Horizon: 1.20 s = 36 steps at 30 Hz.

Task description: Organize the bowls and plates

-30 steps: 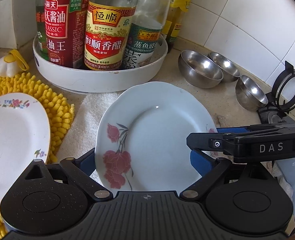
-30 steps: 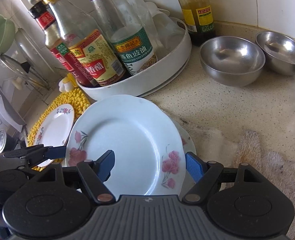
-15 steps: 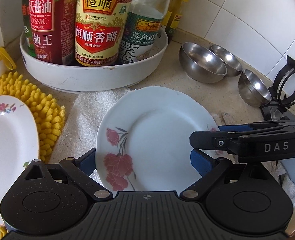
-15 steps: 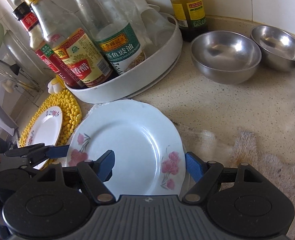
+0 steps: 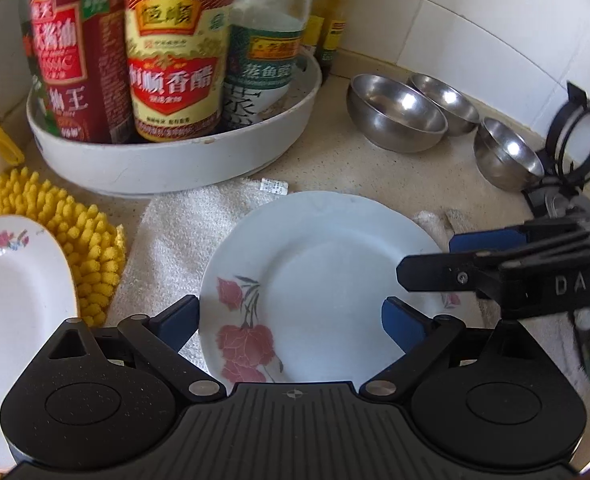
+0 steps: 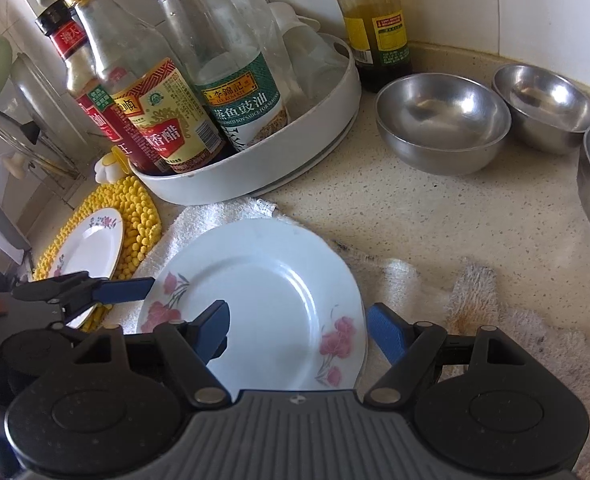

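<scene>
Fingers of both grippers stand spread and grip nothing; the left gripper (image 5: pixel 291 318) straddles the near rim of the pale blue round plate with pink flower prints (image 5: pixel 319 284), and the right gripper (image 6: pixel 297 326) straddles the same plate from its own side. The plate lies flat on a white terry towel (image 5: pixel 183 232) spread on the speckled beige countertop (image 6: pixel 435 216), just in front of the white round tray of sauce bottles (image 5: pixel 175 160).

Judgement: the step in hand is taking up this plate; one finger should go under the rim and one over it, and the soft towel should let a finger slide beneath; closing should be firm, since glazed ceramic is likely slippery; the bottles behind call for a low, short lift.

Left wrist view alone shows the black ring-shaped fixture (image 5: pixel 579 140) at far right. Right wrist view alone shows all of the smaller white floral plate (image 6: pixel 91 240) on its yellow nubbed mat (image 6: pixel 135 216), the likely stacking mate; the three stainless steel bowls (image 6: pixel 443 120) appear in both.
</scene>
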### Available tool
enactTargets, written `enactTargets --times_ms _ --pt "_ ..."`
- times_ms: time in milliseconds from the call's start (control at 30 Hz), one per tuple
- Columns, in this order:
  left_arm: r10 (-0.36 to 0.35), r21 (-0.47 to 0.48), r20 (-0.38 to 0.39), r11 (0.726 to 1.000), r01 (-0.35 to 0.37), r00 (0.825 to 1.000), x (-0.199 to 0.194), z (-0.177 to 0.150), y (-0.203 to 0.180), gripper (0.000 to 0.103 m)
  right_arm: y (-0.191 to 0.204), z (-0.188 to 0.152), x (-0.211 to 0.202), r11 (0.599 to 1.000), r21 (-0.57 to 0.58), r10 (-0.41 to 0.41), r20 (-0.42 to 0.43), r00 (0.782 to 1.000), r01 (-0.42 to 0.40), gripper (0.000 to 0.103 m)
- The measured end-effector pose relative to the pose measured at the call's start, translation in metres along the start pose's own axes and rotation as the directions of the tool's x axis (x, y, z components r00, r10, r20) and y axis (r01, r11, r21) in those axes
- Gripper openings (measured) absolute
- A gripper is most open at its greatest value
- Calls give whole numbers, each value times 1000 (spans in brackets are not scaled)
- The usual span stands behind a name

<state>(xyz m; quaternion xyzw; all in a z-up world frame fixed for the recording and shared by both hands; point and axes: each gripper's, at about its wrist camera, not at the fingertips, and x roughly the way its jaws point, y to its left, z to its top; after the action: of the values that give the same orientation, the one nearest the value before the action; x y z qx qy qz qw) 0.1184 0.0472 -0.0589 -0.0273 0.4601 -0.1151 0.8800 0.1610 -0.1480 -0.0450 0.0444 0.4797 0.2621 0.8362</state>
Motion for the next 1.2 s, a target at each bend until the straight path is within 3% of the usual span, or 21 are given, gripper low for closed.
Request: enactTargets --times_ms 267,700,933,1200 --pt "-32 38 5 999 32 999 -14 -4 7 99 3 -1 -3 1000 17 -22 10 1000 22 79" --pt "52 -9 50 999 -51 997 -45 -12 50 101 61 12 15 995 -74 66 30 997 -64 79" --pt "144 -74 74 988 -139 987 -67 -22 87 102 92 20 34 986 -119 119 12 993 -116 79" --pt "265 -160 77 955 -251 961 -85 -34 137 102 124 27 56 974 -158 162 -29 986 -164 79"
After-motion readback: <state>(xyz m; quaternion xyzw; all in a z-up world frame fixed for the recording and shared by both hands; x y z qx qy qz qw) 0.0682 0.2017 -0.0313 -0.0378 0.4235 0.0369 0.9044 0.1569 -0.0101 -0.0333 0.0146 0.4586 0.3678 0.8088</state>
